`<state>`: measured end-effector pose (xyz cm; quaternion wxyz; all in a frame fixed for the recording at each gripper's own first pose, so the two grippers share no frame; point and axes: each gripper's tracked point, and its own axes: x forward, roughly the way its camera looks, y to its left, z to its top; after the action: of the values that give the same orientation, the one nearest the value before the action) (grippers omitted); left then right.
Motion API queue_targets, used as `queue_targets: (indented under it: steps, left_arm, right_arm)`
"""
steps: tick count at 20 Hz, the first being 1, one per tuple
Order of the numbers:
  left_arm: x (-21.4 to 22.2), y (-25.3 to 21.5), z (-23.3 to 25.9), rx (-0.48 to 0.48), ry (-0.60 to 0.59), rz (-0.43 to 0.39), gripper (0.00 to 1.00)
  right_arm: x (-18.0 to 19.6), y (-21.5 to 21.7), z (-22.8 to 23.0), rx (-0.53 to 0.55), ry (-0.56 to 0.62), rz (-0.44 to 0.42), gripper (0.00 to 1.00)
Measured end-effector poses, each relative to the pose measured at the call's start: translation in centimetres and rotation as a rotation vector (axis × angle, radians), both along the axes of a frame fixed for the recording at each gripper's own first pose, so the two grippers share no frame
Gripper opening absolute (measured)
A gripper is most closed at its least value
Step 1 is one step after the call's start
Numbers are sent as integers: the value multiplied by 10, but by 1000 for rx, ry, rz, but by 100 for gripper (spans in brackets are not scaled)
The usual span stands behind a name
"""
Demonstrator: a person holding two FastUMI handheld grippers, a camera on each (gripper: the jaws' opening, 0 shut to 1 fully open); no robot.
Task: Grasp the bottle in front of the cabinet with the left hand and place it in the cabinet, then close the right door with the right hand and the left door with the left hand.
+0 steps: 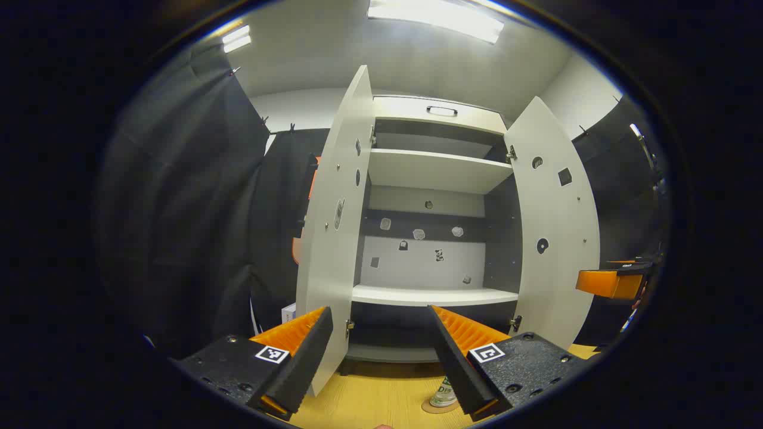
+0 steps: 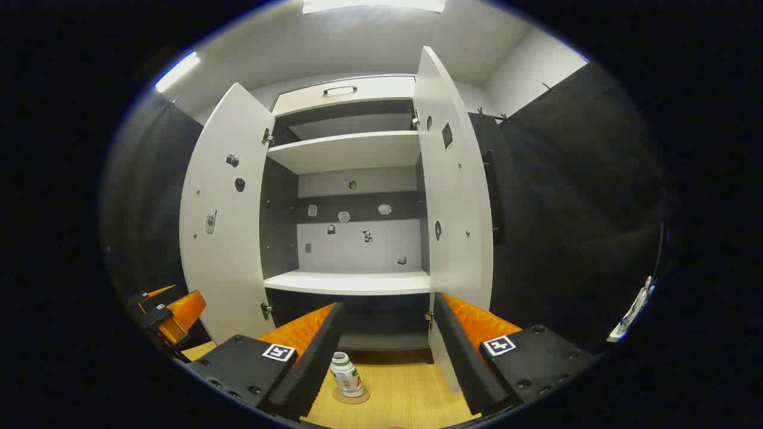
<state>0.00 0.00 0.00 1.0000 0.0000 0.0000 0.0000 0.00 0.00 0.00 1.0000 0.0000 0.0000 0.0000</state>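
Between my spread fingers, both hand-held grippers hang released: the left hand-held gripper [image 1: 375, 357] and the right hand-held gripper [image 2: 384, 357] grasp nothing. Just past the left one's right finger, the bottle [image 1: 444, 393] stands upright on a round coaster [image 1: 438, 407] on the wooden surface [image 1: 369, 399]. Its label is too small to read. Beyond, the cabinet [image 1: 429, 179] stands with left door [image 1: 334, 238] and right door [image 1: 557, 232] open, shelves bare.

bottle [image 1: 444, 393]: half hidden behind right finger | stickers [image 2: 346, 216] on cabinet back: perhaps too small to tell
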Motion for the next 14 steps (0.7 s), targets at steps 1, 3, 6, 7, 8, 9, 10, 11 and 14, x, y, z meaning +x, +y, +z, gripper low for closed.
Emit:
queue_targets:
  steps: [1, 3, 6, 7, 8, 9, 10, 11, 14]
  left_arm:
    - [1, 0, -1, -3, 3, -2, 95]
    - [1, 1, -4, -7, 12, -2, 95]
    - [0, 5, -5, -4, 15, 3, 95]
    - [0, 7, -5, -2, 14, 7, 95]
    - [0, 9, -5, -1, 13, 11, 95]
    - [1, 10, -5, -1, 11, 12, 95]
    - [1, 11, -6, 0, 12, 13, 95]
    - [1, 12, -7, 1, 14, 15, 95]
    - [2, 13, -8, 1, 15, 20, 95]
  right_arm:
    - [0, 0, 0, 0, -1, -2, 98]
    - [0, -1, 1, 3, -3, -9, 98]
    - [2, 1, -1, 9, 2, -7, 98]
    - [4, 3, -2, 12, 7, -4, 98]
    - [6, 5, -3, 15, 12, 1, 98]
    - [7, 6, -4, 17, 15, 4, 98]
    - [7, 7, -5, 18, 16, 5, 98]
    - [8, 8, -6, 20, 19, 7, 98]
    - [11, 10, -8, 21, 26, 11, 98]
